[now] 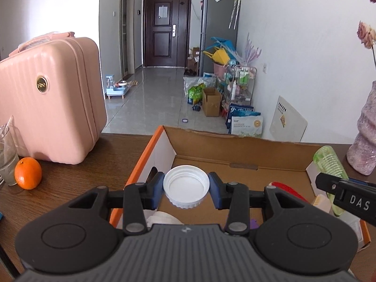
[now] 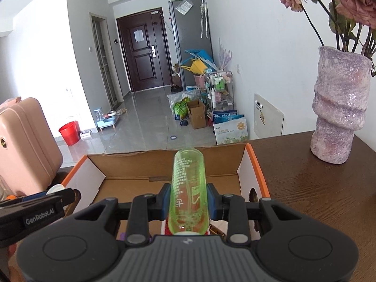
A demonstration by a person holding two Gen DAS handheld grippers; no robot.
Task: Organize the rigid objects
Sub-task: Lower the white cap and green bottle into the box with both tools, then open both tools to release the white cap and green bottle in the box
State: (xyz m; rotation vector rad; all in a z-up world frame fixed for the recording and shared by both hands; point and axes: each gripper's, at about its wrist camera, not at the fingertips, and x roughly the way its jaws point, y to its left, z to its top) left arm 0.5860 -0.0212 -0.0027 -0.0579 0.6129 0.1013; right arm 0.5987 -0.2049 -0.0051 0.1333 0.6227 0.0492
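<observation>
left tool [image 1: 186,189] clamps white cap [image 1: 186,185], right tool [image 2: 188,198] clamps green bottle [image 2: 188,188] over cardboard box [image 1: 235,148], vase [image 2: 338,108] beside

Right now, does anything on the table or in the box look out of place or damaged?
Nothing spilled or broken. Only the far wall of the brown cardboard box has a ragged, torn top edge.
</observation>
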